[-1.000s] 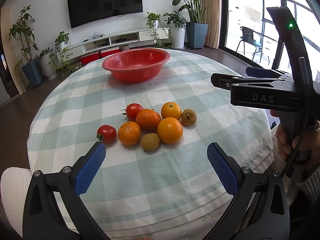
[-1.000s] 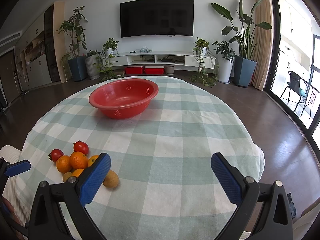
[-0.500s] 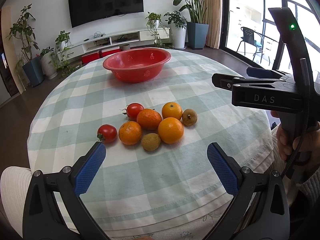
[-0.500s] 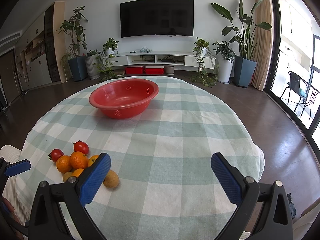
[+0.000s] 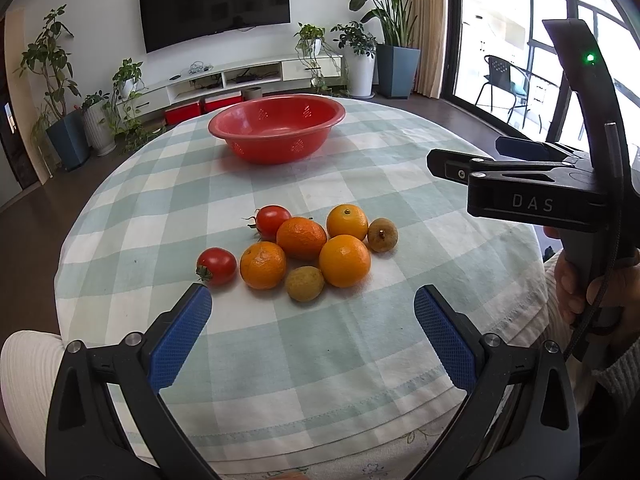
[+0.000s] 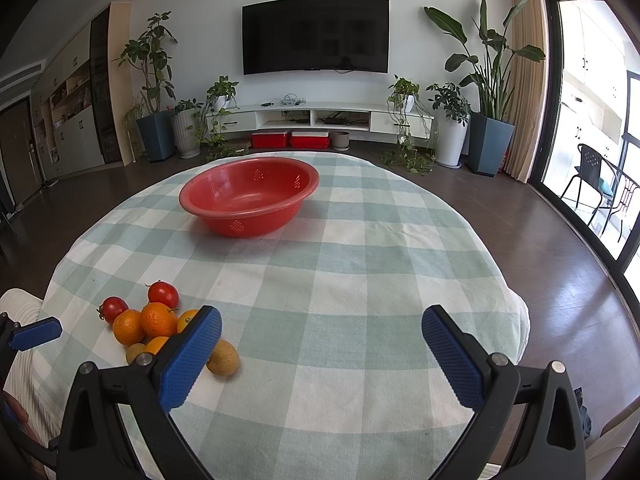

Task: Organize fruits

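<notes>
In the left wrist view, the left gripper (image 5: 313, 318) sits low in the frame with its blue pads wide apart and nothing between them. Just above the gap, at frame center, lies the fruit cluster on the checked tablecloth (image 5: 360, 168). Two tomatoes sit on the left side: one (image 5: 216, 265) at the cluster's lower left, one (image 5: 273, 219) higher up. Four oranges fill the middle: the lower left one (image 5: 263, 265), the central one (image 5: 301, 238), the upper right one (image 5: 347, 222) and the lower right one (image 5: 344, 261). They press against each other. A small brown fruit (image 5: 304, 283) lies at the bottom edge of the cluster, touching the oranges, and another (image 5: 382, 234) lies at its right edge.

The red bowl (image 5: 276, 128) stands empty in the upper center, well apart from the fruit. At the right edge a hand (image 5: 592, 292) holds the right gripper's handle.

In the right wrist view, the right gripper (image 6: 322, 342) spreads wide across the lower frame, holding nothing. The fruit shows at lower left, partly hidden behind its left pad (image 6: 190, 360). The bowl (image 6: 248, 196) sits above center.
</notes>
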`<state>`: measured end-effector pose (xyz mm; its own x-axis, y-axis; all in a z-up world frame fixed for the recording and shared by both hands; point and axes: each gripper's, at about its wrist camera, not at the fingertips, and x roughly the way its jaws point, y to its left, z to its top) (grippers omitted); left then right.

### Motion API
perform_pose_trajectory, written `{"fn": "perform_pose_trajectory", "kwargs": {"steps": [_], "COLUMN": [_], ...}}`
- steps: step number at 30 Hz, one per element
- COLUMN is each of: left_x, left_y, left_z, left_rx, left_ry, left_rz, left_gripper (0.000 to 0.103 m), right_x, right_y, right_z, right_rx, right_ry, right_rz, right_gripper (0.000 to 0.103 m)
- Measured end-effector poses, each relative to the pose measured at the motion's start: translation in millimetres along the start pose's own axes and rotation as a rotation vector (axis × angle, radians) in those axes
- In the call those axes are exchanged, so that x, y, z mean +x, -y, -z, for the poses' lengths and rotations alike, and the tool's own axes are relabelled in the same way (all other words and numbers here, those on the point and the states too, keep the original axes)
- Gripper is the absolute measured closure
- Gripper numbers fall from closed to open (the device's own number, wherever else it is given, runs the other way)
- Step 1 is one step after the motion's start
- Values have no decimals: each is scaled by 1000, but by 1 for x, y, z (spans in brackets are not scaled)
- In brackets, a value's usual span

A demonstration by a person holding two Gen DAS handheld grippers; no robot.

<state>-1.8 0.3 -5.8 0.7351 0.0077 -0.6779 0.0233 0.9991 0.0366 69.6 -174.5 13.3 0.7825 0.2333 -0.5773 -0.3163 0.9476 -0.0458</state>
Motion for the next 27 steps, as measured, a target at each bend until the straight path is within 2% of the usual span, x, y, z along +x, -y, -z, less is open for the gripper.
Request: {"fn": "perform_pose_trajectory", "kwargs": {"steps": [27], "left_x": [3], "left_y": [-8], "left_z": [3], "left_rx": [-17], "left_ry": [-5], "left_rz": [4], "left_gripper": [0], "right_x": [0], "right_y": [-10], "right_z": [2], "right_rx": [-58], "right_ry": [-2], "right_rz": [-4], "right_gripper": [0]}}
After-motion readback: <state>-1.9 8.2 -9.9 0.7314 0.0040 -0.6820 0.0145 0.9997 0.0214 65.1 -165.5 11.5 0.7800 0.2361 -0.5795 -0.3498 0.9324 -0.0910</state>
